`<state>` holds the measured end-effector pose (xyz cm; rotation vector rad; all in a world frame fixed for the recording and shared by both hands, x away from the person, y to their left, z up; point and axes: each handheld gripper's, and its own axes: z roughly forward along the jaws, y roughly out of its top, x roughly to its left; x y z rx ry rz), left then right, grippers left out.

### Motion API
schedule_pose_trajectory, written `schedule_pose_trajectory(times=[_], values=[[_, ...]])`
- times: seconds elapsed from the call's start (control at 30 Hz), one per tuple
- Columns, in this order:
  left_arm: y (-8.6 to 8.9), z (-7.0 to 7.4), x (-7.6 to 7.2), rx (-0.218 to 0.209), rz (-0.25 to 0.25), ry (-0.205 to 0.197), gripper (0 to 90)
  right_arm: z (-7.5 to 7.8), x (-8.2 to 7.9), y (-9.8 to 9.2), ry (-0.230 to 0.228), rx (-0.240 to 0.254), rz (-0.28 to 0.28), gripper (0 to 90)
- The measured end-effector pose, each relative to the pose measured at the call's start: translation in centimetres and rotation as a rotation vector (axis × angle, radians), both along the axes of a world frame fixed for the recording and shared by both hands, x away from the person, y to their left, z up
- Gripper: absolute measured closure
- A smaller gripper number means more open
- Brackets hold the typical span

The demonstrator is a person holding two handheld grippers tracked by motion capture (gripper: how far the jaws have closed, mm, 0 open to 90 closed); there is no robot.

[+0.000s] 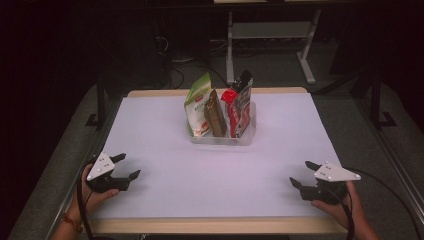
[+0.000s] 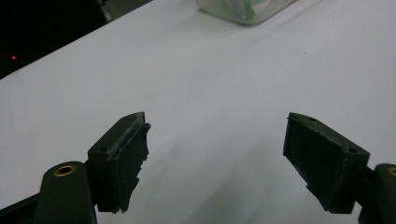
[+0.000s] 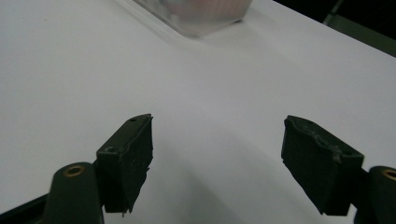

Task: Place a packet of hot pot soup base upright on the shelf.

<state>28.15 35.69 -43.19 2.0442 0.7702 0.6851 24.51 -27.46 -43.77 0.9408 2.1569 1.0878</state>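
place: lab or test room | table (image 1: pixel 150 150): white sheet over wooden top, centre | tub (image 1: pixel 245 137) of snack packs at 12 o'clock on the sheet | desk frame (image 1: pixel 305 55) and loose cables (image 1: pixel 175 75) on grey floor, 12 to 1 o'clock behind | dark surroundings, black stands at 9 and 3 o'clock

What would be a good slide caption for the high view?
Both hand-held tools, left and right, wait open before a clear tub of snack packets.
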Motion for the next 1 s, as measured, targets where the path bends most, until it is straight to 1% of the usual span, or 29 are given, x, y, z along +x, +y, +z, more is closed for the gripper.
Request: schedule_pose_trajectory(times=[0.03, 0.33, 0.4, 0.5, 0.6, 0.67, 0.73, 0.93, 1.0], values=[[0.2, -0.1, -0.1, -0.001, 0.003, -0.001, 21.3, -0.1, -0.1, -0.1, 0.002, 0.006, -0.003, 24.2], [2.3, -0.6, -1.0, -0.054, 0.036, 0.004, 21.3, -0.7, -0.9, -1.2, -0.005, 0.04, -0.04, 24.2], [2.7, -0.7, -1.2, -0.074, 0.048, 0.001, 21.3, -0.8, -1.1, -1.4, -0.008, 0.044, -0.046, 24.2], [3.3, -0.7, -1.5, -0.087, 0.055, 0.004, 21.3, -0.9, -1.3, -1.6, -0.014, 0.052, -0.058, 24.2], [3.8, -0.9, -1.7, -0.117, 0.064, 0.004, 21.3, -1.0, -1.6, -1.8, -0.024, 0.056, -0.073, 24.0], [4.3, -1.0, -1.9, -0.121, 0.07, 0.006, 21.6, -1.1, -1.6, -2.0, -0.022, 0.068, -0.078, 24.0], [4.6, -1.1, -2.0, -0.138, 0.076, 0.008, 21.7, -1.2, -1.7, -2.1, -0.023, 0.071, -0.087, 24.0], [5.6, -1.1, -2.3, -0.171, 0.091, 0.0, 21.7, -1.4, -2.0, -2.5, -0.025, 0.092, -0.109, 23.9], [5.8, -1.1, -2.4, -0.188, 0.114, -0.009, 21.8, -1.4, -2.1, -2.6, -0.031, 0.098, -0.122, 23.9]])
